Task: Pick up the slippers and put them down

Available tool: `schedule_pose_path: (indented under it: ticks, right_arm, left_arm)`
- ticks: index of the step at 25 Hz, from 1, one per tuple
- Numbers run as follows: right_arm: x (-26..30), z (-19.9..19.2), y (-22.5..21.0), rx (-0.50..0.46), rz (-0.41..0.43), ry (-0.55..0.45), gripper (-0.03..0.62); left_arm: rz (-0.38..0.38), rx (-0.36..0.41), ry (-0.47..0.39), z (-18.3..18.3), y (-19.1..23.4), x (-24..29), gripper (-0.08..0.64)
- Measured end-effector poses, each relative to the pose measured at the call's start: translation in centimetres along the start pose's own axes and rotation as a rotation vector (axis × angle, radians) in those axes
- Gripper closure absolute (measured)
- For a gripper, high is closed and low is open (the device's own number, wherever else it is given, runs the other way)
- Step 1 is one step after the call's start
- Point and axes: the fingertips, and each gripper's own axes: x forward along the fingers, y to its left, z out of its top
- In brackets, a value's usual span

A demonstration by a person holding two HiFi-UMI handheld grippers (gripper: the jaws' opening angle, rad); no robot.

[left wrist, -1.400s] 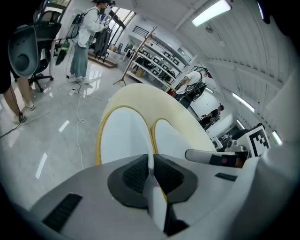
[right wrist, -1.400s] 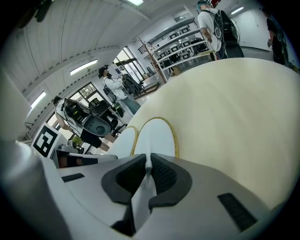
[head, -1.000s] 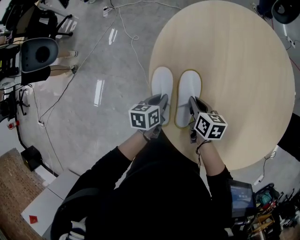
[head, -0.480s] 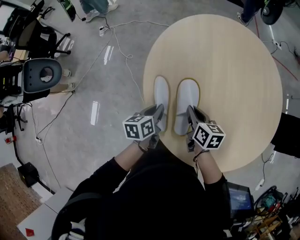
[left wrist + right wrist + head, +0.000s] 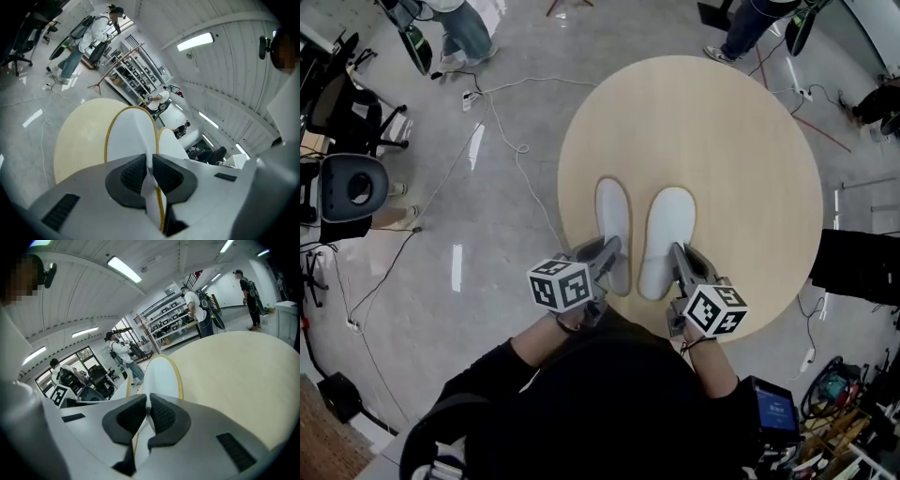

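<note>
The setting is a research lab or workshop hall, not a home.

- Floor [image 5: 459,216]: bare polished grey concrete over a wide open area, reflecting the lamps.
- Cables [image 5: 521,148]: loose leads run across the floor.
- Ceiling [image 5: 229,70]: white ribbed panels with long strip lights [image 5: 124,269].
- Shelving racks [image 5: 171,329]: open metal racks loaded with equipment line the far side.
- Office chair [image 5: 347,192]: swivel seating stands at cluttered desks along the edge.
- People [image 5: 194,310]: several stand about with gear strapped to their backs.
- Bench [image 5: 722,141]: a round, pale wooden top stands alone in the open floor.
</note>
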Motion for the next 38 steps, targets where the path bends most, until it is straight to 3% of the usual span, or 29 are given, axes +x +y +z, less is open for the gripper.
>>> schedule_pose_path:
  ticks: [6, 12, 24, 30, 38]
  right_arm:
    - [-3.2, 0.5, 0.0, 0.013, -0.065, -0.071, 0.563]
    - [-5.6, 1.3, -1.8, 0.041, -0.076, -0.117, 0.563]
    - [-12.1, 5.4, -4.2, -0.018, -0.002, -0.240, 0.563]
    - [-18.3, 5.1, -8.8, 0.034, 0.018, -0.276, 0.563]
    - [-26.0, 4.5, -15.4, 0.077, 0.046, -0.324, 0.563]
  left_arm:
    - [-0.143, 0.037, 0.031, 0.2, -2.8, 0.5, 0.526]
    - [-0.204, 0.052, 0.027, -0.4, -6.2, 1.5, 0.526]
    - [-0.184, 0.147, -0.057, -2.3, -14.4, 2.0, 0.526]
    - [-0.132, 0.177, -0.019, -7.2, -19.1, 4.4, 0.526]
    - [-0.108, 0.205, -0.048, -12.8, -25.6, 7.8, 0.526]
